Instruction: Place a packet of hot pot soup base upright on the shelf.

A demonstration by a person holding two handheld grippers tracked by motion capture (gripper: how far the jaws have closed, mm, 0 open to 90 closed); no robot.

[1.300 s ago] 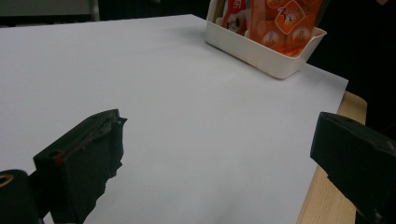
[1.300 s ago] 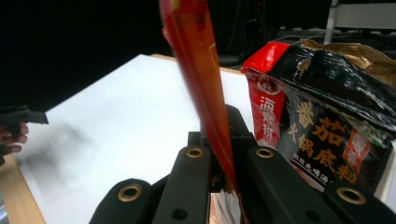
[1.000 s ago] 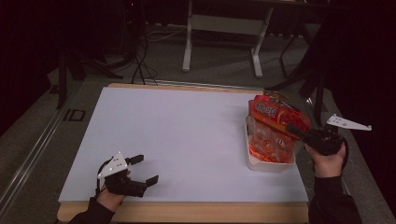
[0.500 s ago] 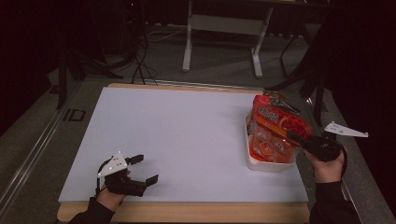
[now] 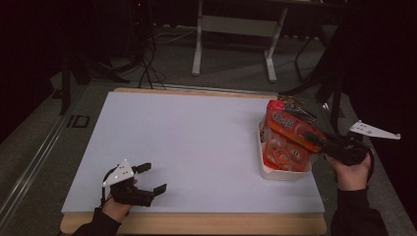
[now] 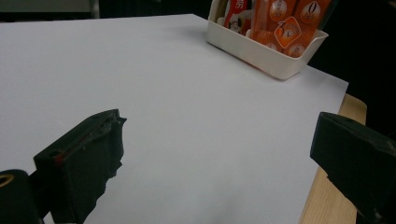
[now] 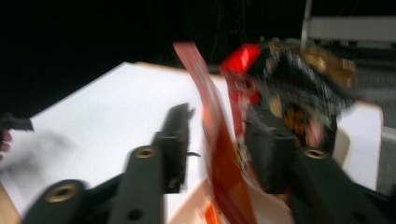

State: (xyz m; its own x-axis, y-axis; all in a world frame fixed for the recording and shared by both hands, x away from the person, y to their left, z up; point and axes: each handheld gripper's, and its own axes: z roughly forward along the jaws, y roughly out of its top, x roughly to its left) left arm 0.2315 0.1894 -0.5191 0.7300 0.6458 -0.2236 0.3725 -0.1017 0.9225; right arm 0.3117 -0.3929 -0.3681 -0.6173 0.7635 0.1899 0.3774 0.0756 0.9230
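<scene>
Your right gripper [image 5: 314, 139] had just been opening its jaws, and the orange packet [image 5: 290, 140] now stood between them without being squeezed, while before you had it pinched tight. In the right gripper view the thin orange packet [image 7: 219, 158] stood on its edge in the gap, with the black jaws apart on each side of it, though that picture was blurry. You held the packet's spot at the white bin [image 5: 282, 173], which sat at the right edge of the white table top [image 5: 196, 147]. The packet leaned inside the bin next to a red and black bag [image 5: 290, 107] at the far end. Your left gripper [image 5: 152, 179] rested near the front left corner of the table top, well apart from the bin. Its jaws were spread wide with nothing between them. From the left gripper view you could see the bin [image 6: 261, 46] far off, with orange packets [image 6: 285, 23] standing in it.
</scene>
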